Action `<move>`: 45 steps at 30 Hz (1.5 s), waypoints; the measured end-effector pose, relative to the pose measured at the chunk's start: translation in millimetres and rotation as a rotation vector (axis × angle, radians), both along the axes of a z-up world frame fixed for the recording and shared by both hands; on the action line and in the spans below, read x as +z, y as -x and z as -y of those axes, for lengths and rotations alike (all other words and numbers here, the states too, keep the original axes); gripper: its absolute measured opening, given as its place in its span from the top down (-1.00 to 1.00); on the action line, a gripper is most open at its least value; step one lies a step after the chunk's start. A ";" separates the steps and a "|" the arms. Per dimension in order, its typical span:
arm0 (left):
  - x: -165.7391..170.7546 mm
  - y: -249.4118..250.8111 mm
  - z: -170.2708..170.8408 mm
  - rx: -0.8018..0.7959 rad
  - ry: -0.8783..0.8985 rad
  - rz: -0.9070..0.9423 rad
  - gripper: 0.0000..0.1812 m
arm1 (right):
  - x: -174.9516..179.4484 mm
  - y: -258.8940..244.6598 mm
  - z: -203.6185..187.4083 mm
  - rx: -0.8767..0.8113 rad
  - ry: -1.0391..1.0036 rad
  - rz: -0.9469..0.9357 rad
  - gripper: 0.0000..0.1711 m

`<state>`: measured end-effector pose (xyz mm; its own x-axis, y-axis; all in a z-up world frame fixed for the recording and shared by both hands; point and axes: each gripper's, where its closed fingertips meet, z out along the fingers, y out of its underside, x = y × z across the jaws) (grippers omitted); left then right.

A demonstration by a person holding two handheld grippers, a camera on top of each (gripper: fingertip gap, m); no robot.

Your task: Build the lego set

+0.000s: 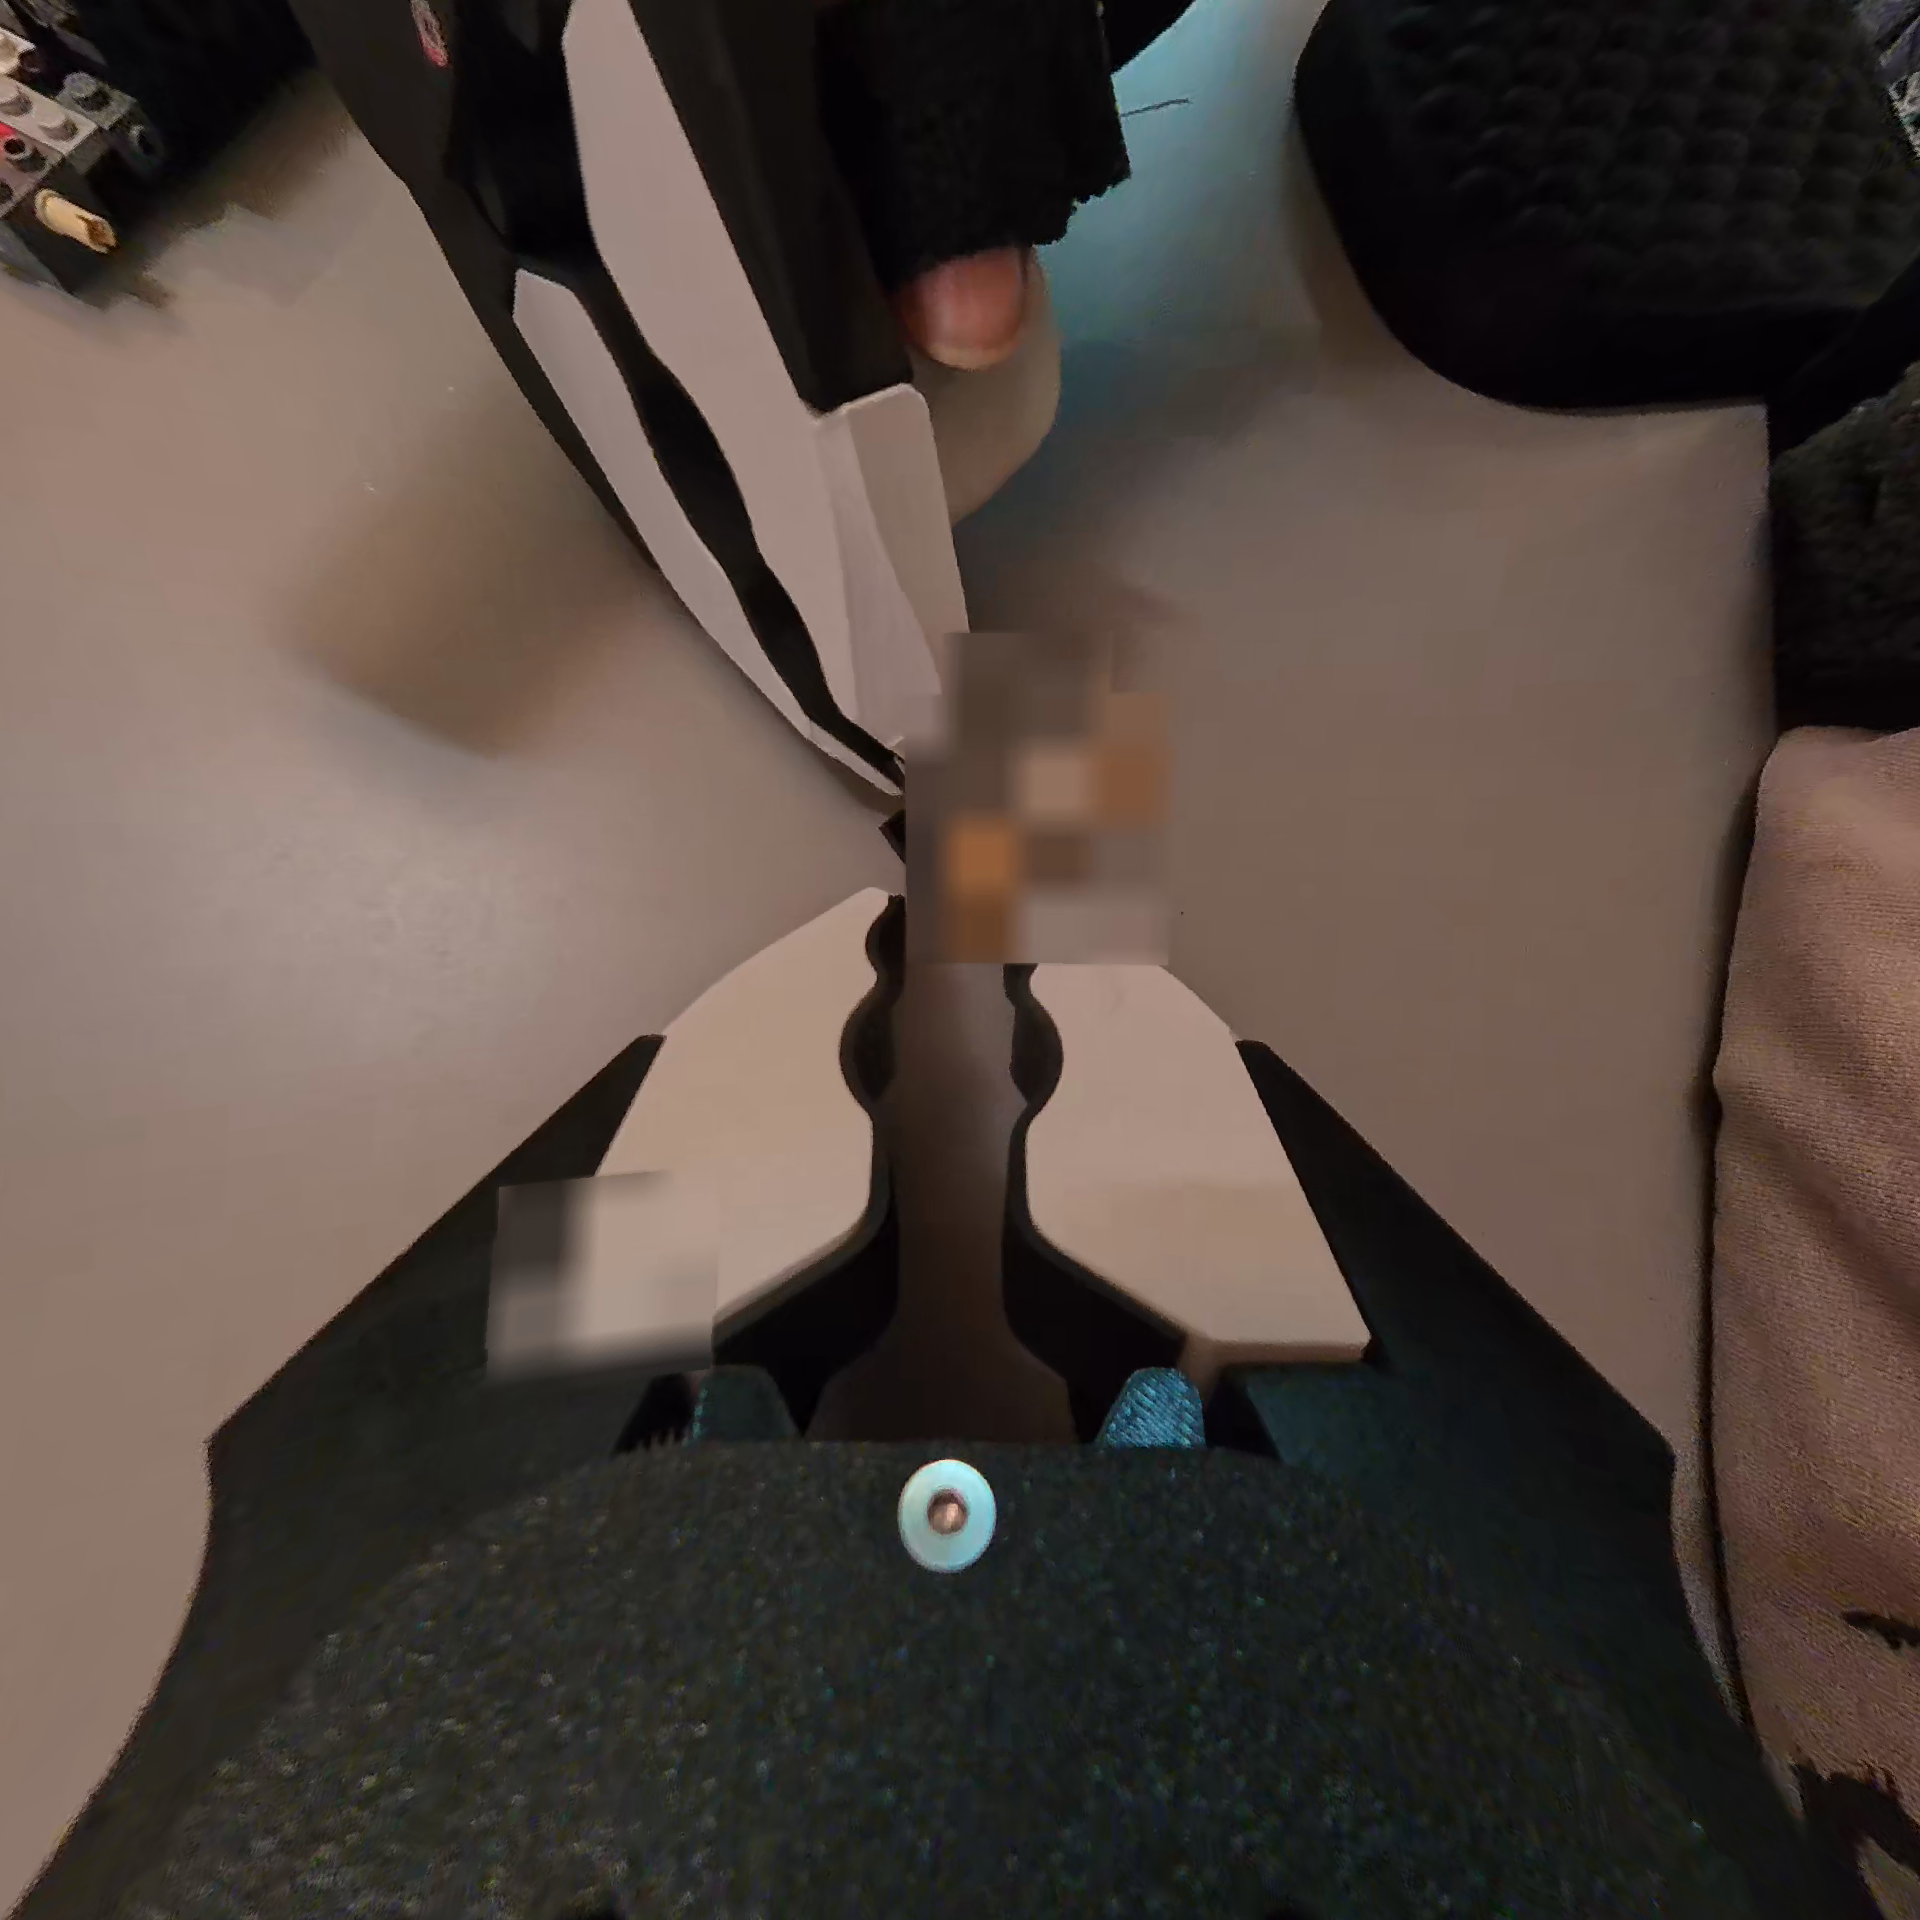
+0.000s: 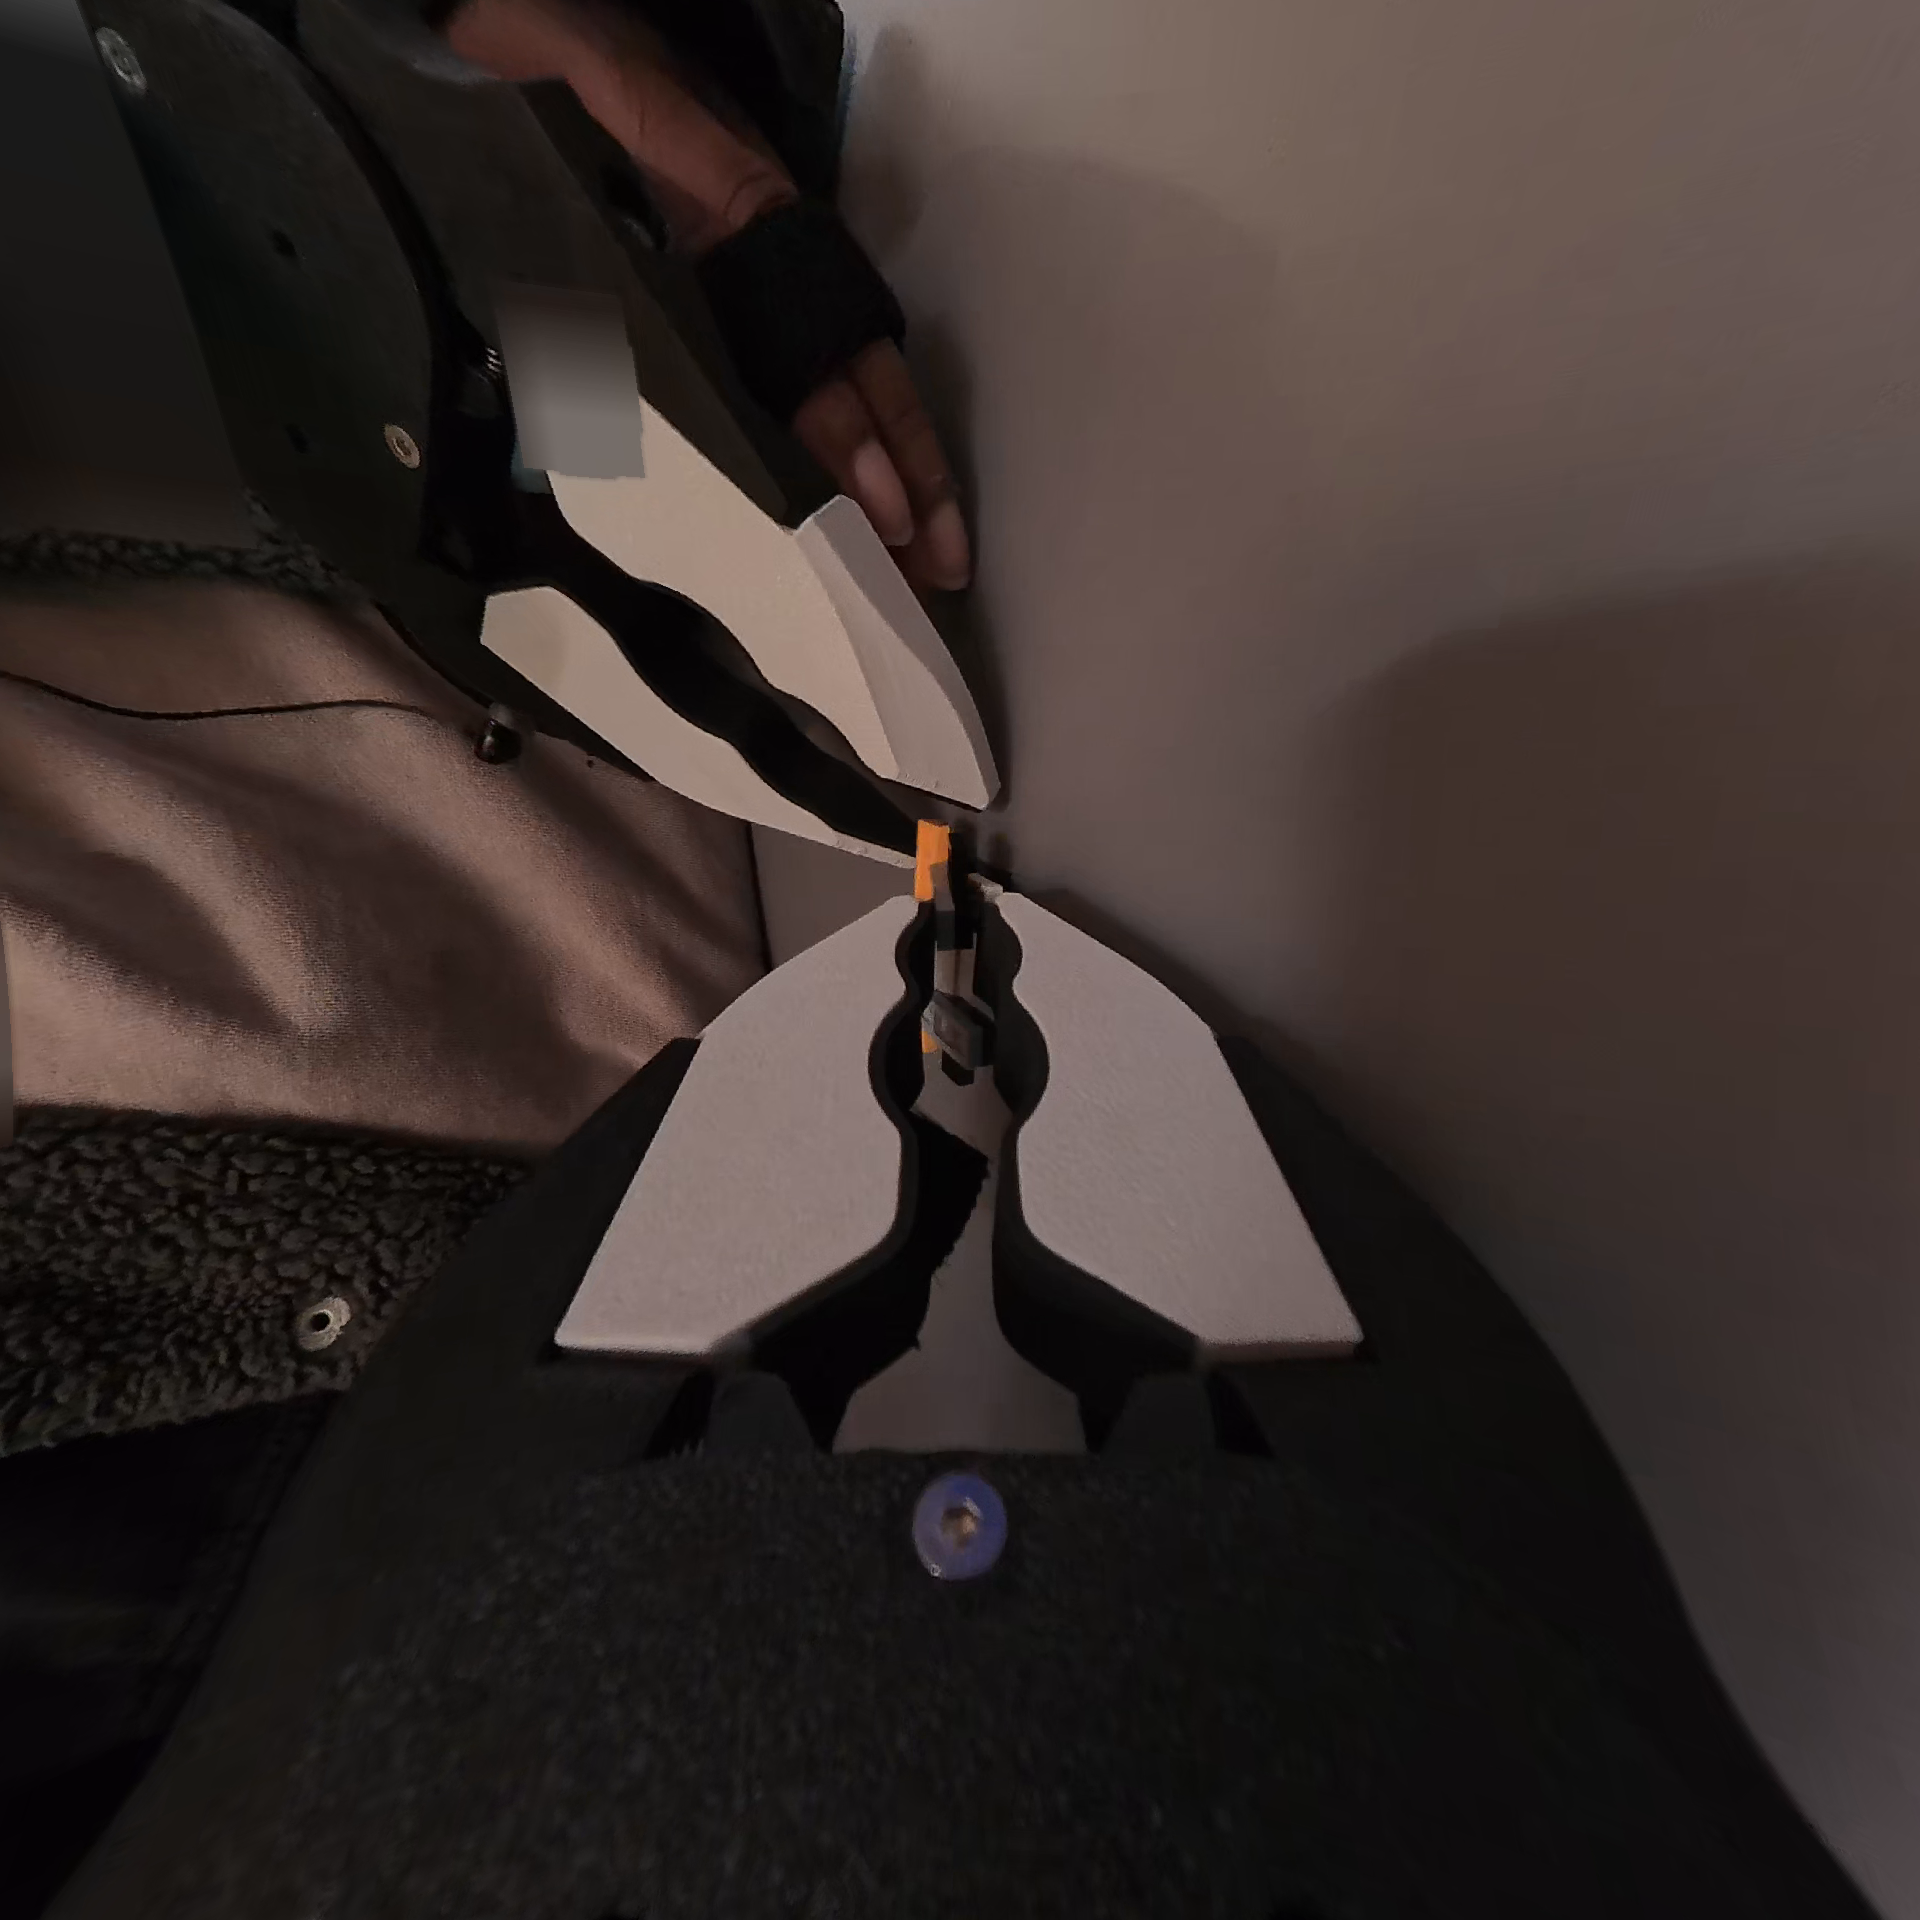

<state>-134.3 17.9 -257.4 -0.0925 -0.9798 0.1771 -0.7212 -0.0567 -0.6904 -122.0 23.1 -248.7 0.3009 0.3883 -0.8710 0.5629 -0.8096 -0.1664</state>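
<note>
A small orange-and-grey lego assembly [image 2: 943, 977] is pinched between the right gripper [image 2: 961, 904] fingers; the left gripper [image 2: 951, 831] fingertips are pressed onto its orange end.

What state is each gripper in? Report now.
Right gripper: closed on the lego piece.
Left gripper: tips at its orange end; grip cannot be told.

Tabletop [image 1: 312, 852]: plain, matte, pale grey-beige; soft broad shadows cross it. Light dim and warm in the right wrist view, brighter in the left. Pale blue patch [image 1: 1153, 312] at the far edge. Dark knitted fabric [image 1: 1579, 187] lies along the right side.
</note>
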 end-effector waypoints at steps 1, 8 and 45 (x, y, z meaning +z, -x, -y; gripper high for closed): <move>0.1 -0.3 -0.1 0.001 -0.001 0.003 0.81 | 0.0 -0.4 -1.0 0.000 0.002 0.002 0.90; 1.5 -2.5 -1.5 0.002 -0.012 0.026 0.79 | -1.1 -2.9 -1.0 0.046 0.013 0.027 0.89; 3.1 -6.1 -1.4 -0.006 -0.003 0.072 0.85 | 0.2 -3.1 -0.9 0.261 -0.786 0.263 1.00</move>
<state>-128.3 19.3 -254.3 -0.1107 -0.9797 0.1672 -0.6703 -0.0506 -0.7403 -118.9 24.0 -248.5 0.2722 0.9329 -0.2358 0.8133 -0.3540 -0.4617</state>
